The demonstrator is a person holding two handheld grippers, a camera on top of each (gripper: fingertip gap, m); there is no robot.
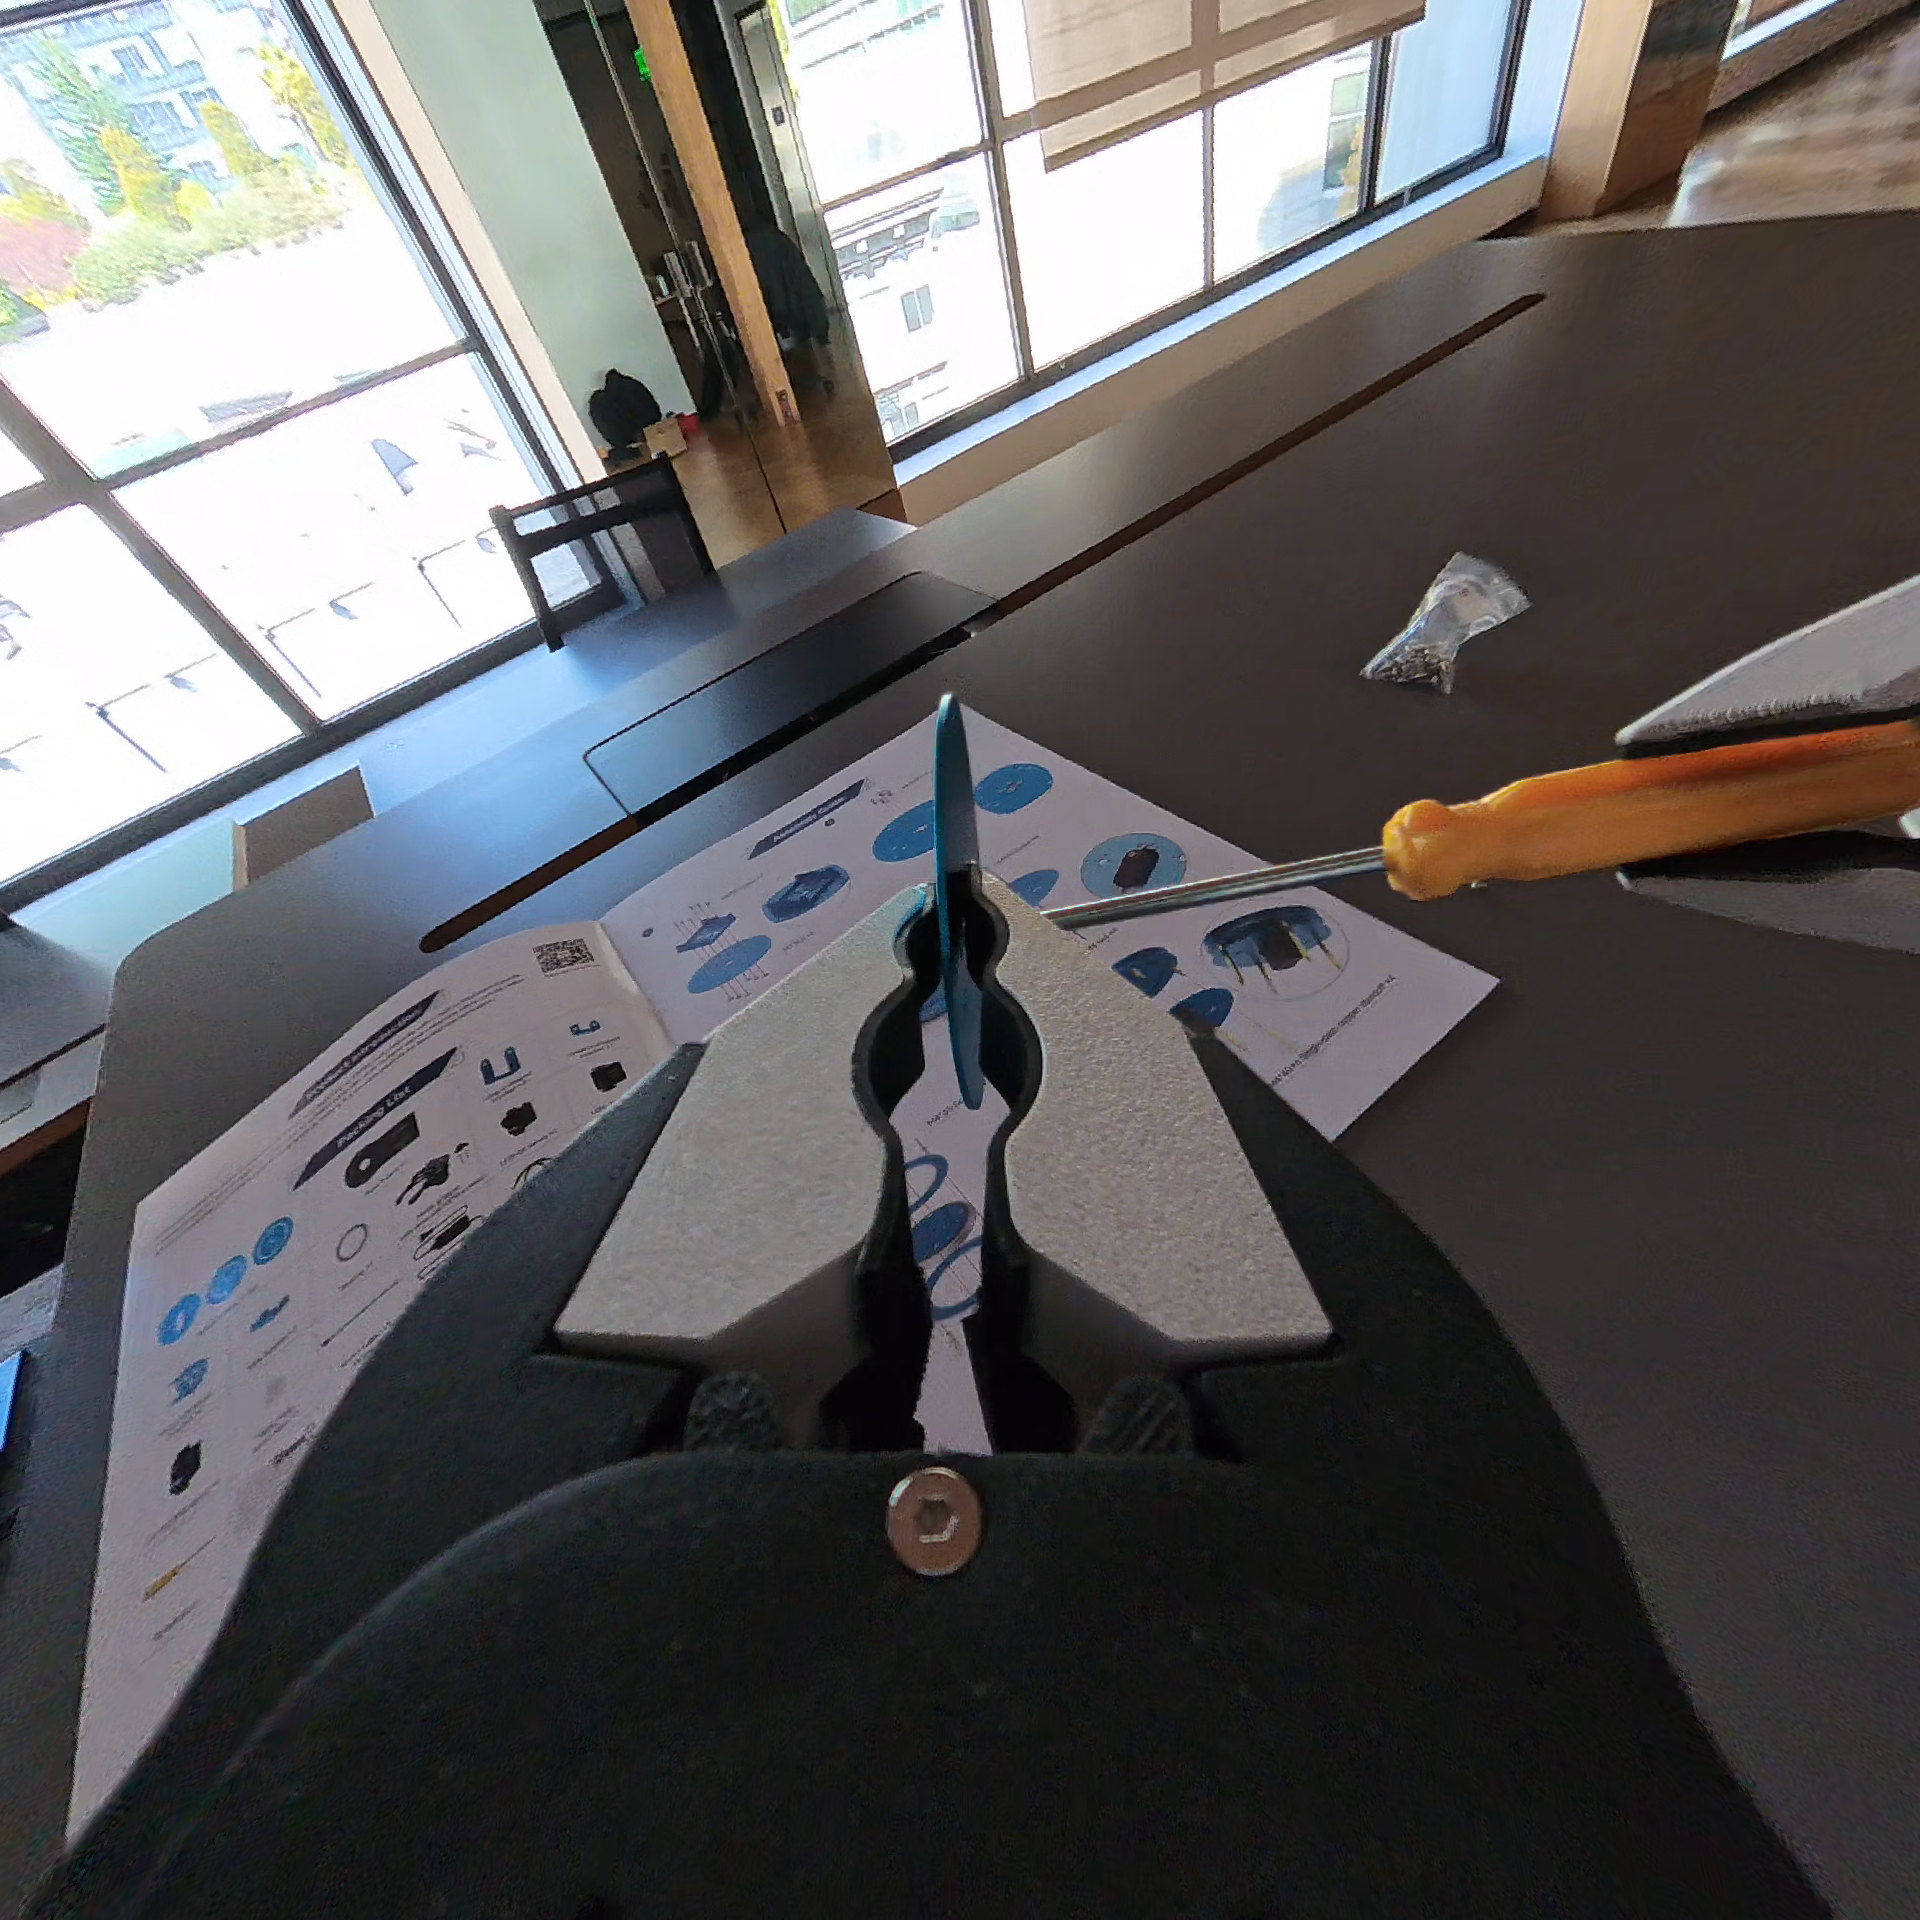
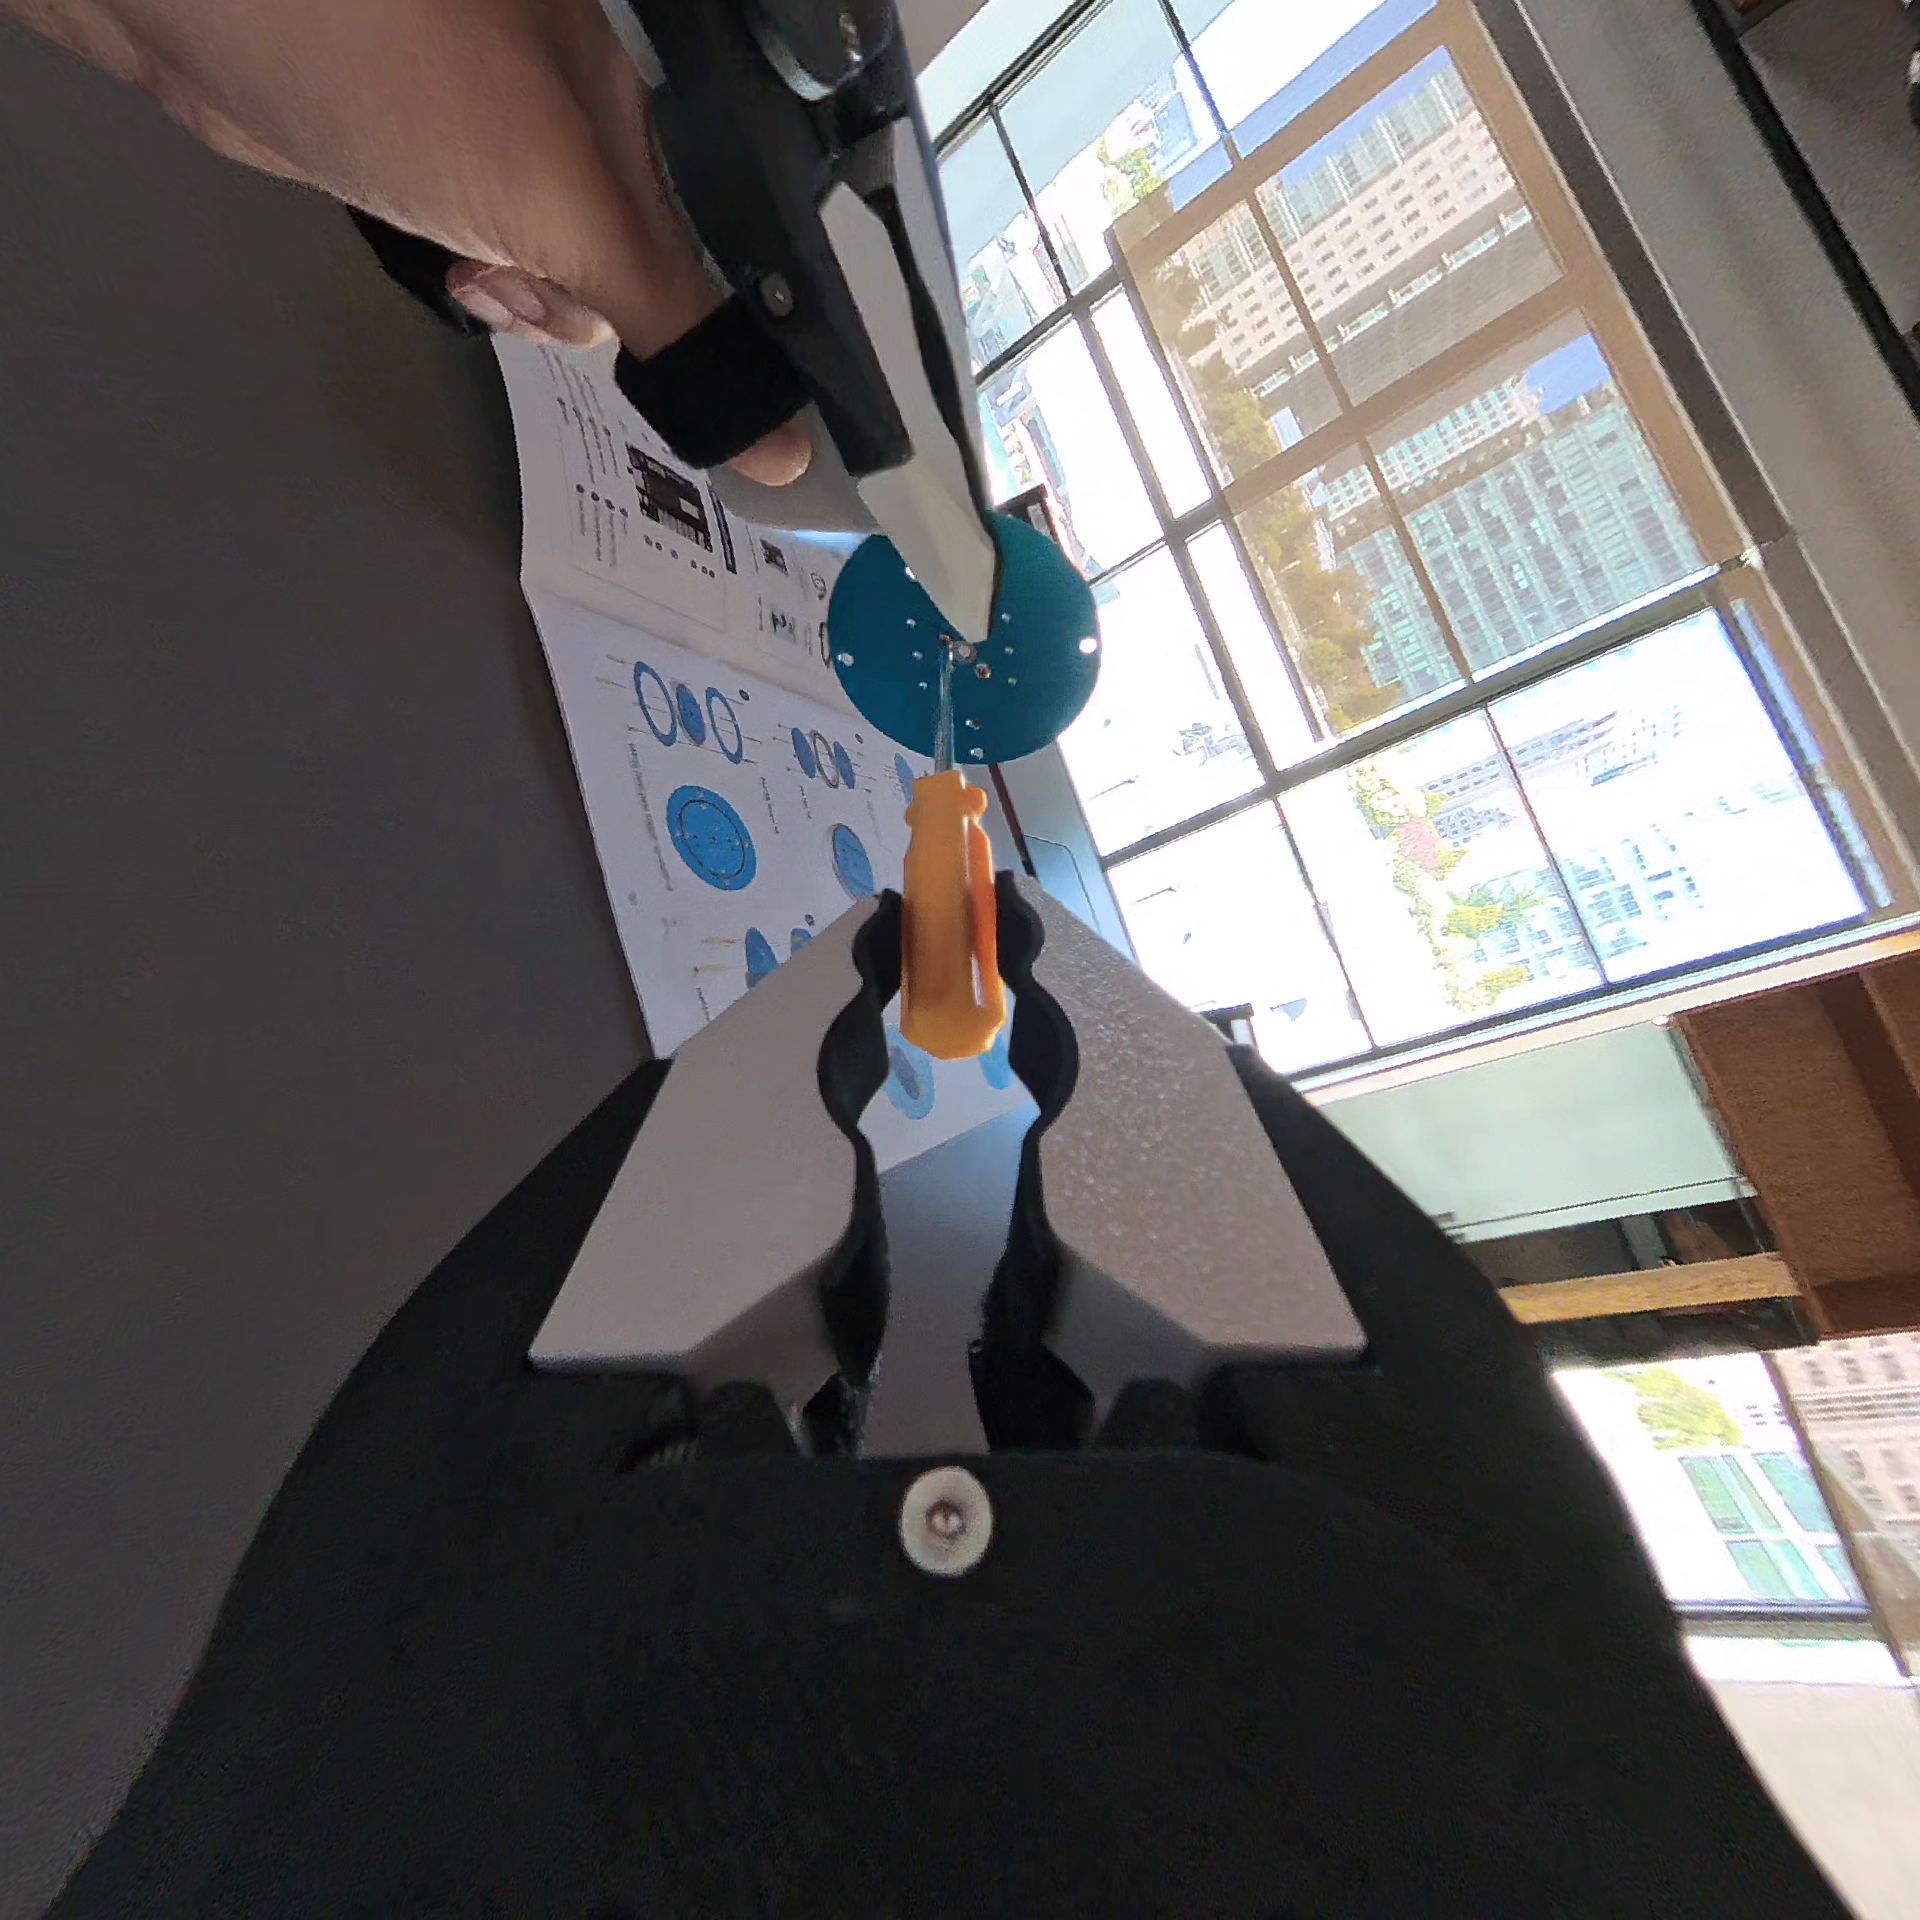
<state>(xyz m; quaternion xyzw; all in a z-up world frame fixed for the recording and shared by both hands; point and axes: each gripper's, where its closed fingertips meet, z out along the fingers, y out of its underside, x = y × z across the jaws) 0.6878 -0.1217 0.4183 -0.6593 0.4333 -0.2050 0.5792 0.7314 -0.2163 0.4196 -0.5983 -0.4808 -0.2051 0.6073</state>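
Observation:
My left gripper (image 1: pixel 956 914) is shut on a thin blue round disc (image 1: pixel 954 831), held edge-on and upright above the table. In the right wrist view the disc (image 2: pixel 1029 686) faces me, with several small holes, and the left gripper (image 2: pixel 961 613) clamps it from above. My right gripper (image 2: pixel 948 914) is shut on an orange-handled screwdriver (image 2: pixel 951 935). Its metal shaft (image 2: pixel 943 707) points at a small screw near the disc's centre. In the left wrist view the screwdriver (image 1: pixel 1621 810) comes in from the right, its tip hidden behind my left fingers.
An open instruction sheet (image 1: pixel 416 1143) with blue diagrams lies on the dark table (image 1: pixel 1558 1247) under both grippers. A small clear bag of screws (image 1: pixel 1444 623) lies at the far right. A person's hand (image 2: pixel 520 208) holds the left gripper. Large windows (image 1: pixel 260 416) stand beyond.

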